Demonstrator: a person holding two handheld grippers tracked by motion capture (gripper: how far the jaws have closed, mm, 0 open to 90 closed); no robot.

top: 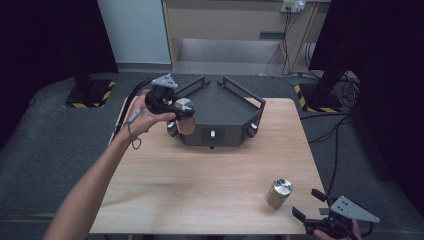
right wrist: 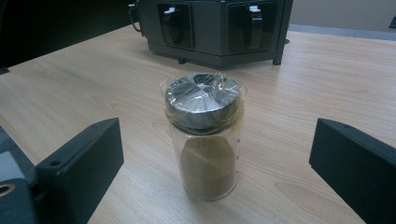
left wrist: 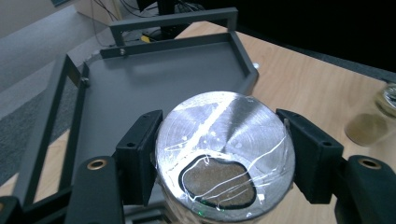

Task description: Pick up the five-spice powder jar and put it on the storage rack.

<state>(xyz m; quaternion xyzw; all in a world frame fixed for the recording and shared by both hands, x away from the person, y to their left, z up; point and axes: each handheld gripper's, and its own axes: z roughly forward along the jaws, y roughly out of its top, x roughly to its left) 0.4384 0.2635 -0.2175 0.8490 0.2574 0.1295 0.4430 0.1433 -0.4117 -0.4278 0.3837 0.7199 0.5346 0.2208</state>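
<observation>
The left gripper (top: 176, 111) pinches a jar (top: 185, 117) by its metal lid, just above the tray's (top: 225, 102) near-left corner. It looks like glass under slick wrap (fragile, and likely to slip), so a grip under the lid rim seems safest. The tray rail (left wrist: 173, 21) stands in the way. The right gripper (top: 314, 206) is spread wide beside a second jar (top: 278, 193), near right.

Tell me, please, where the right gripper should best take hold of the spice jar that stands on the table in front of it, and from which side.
Probably at the metal lid, level from the near side. The spice jar stands upright between the open jaws of the right gripper. Its round lid gives two opposite sides, though the plastic wrap may be slippery.
</observation>
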